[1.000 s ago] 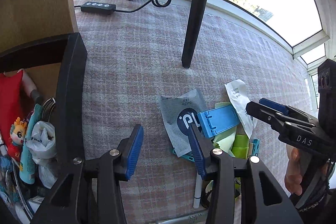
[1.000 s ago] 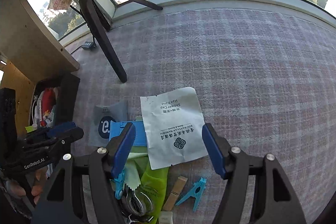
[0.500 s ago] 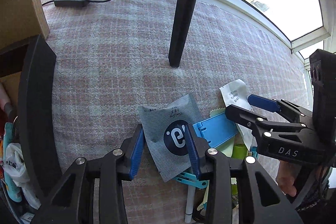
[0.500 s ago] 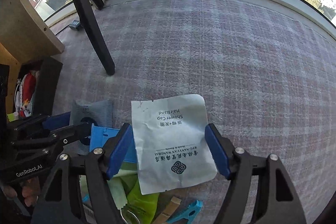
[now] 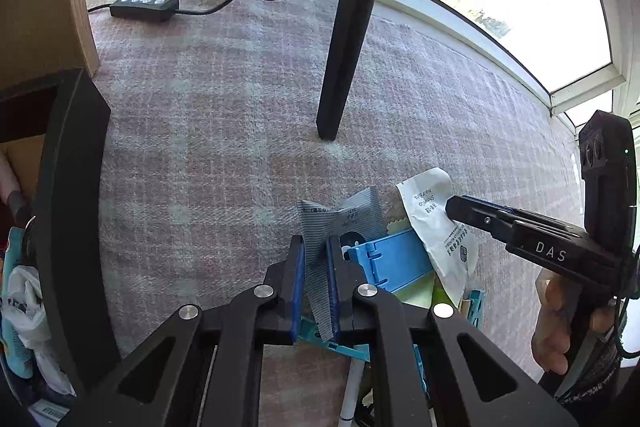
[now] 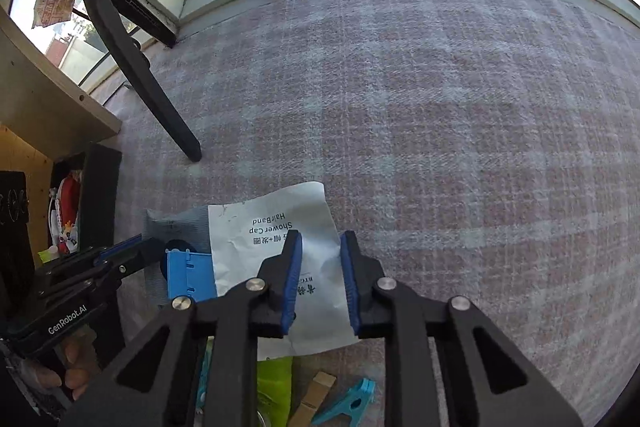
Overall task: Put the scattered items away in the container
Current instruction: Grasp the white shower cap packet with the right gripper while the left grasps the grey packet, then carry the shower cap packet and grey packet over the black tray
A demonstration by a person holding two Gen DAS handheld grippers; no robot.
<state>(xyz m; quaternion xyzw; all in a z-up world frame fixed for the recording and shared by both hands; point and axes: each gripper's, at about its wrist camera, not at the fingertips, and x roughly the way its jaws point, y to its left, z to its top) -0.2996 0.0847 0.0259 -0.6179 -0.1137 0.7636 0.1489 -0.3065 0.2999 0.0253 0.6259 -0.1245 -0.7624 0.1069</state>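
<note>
Grey sachet (image 5: 320,259) sits pinched between the pads of the left hand-held gripper (image 5: 316,267), its jaws having just been closing onto it; the packet stands crumpled and upright between the blue pads, its top corner fanning out ahead of the fingertips. White shower-cap packet (image 6: 272,251) lies under the right hand-held gripper (image 6: 320,275), whose jaws have also just been closing. The film bulges up between the pads, but a gap shows on either side, so I judge the pinch not yet made.

Both packets belong to one pile on the checked rug (image 6: 440,107). A blue plastic holder (image 5: 396,263) lies just beside the left hand-held gripper, on its right, partly over the grey sachet and under the white packet. Green cloth, a wooden peg and a blue peg (image 6: 348,401) lie nearer the right hand-held gripper's body. The black container (image 5: 68,227) stands well to the left of the left hand-held gripper, already holding a toy and some bags.

Risks, as judged:
- Grey sachet lifts the blue holder with it, since the two overlap; holder may drop short of the container.
- White packet is thin and slick; a pinch on a raised fold alone could slip.
- The two hand-held grippers work close together and could knock on lifting.
</note>
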